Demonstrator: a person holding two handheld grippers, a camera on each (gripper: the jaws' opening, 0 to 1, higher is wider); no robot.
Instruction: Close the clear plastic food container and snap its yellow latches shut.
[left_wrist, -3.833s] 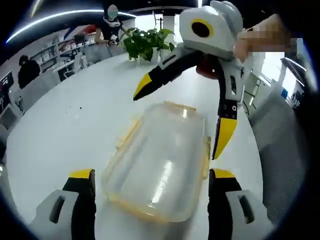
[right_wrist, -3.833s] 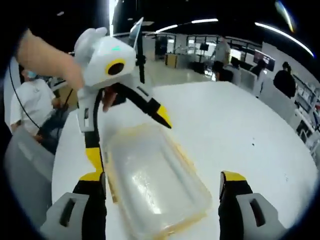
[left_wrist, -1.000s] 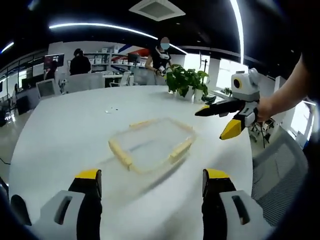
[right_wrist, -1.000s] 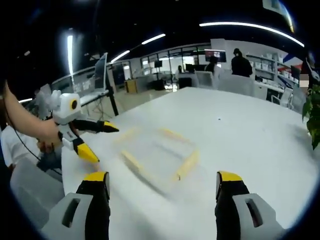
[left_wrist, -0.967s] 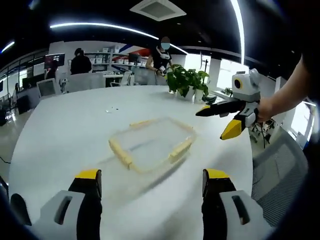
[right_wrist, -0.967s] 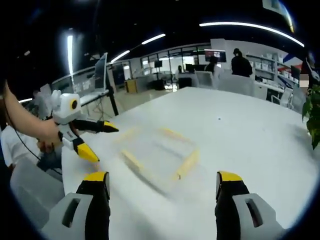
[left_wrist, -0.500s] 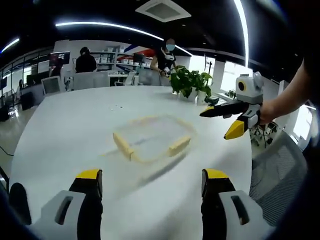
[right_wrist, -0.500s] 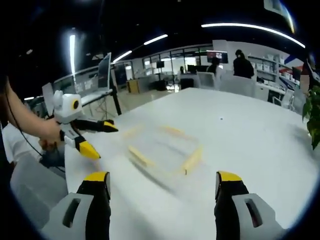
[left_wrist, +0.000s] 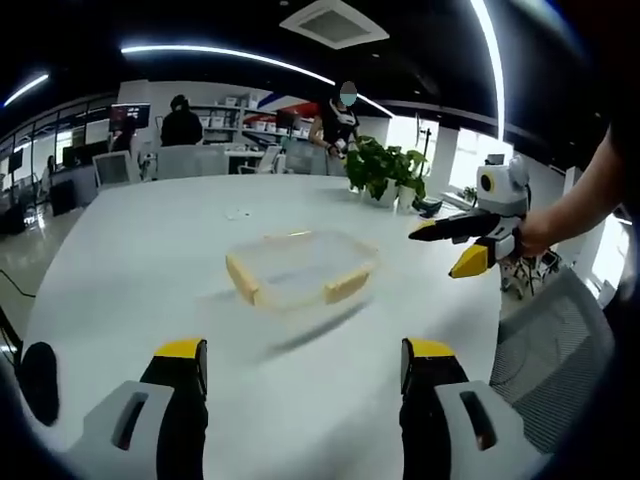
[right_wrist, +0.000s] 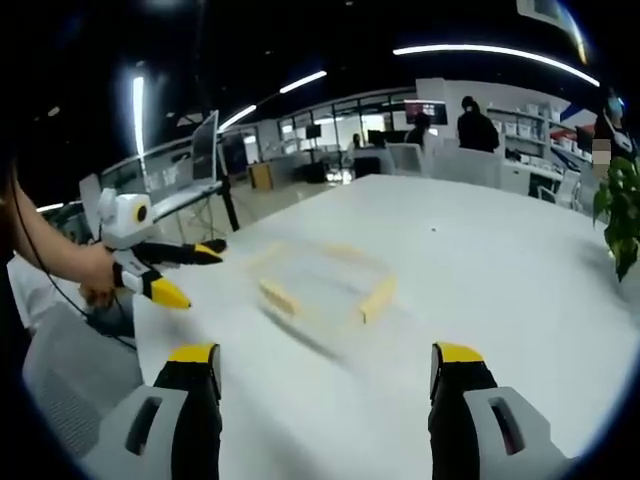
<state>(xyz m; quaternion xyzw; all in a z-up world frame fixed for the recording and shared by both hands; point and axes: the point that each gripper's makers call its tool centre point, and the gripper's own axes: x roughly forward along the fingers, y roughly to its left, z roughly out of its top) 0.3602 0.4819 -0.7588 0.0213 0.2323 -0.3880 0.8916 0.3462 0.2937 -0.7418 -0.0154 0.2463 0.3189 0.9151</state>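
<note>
Since the earlier frames both grippers have drawn well back from the container (left_wrist: 300, 275), which now sits smaller and farther off, alone on the white counter (left_wrist: 150, 260). Its lid lies flat on the box and the yellow latches (left_wrist: 345, 287) appear folded against its sides, so the closing looks done, though blur leaves that a judgement. The left gripper (left_wrist: 300, 400) stands with jaws wide apart and nothing between them, well short of the container. The right gripper (right_wrist: 320, 405) is likewise spread and empty, on the container's (right_wrist: 325, 280) opposite side. Both seem held clear, probably to leave the container undisturbed. A potted plant (left_wrist: 385, 170) stands beyond the container.
</note>
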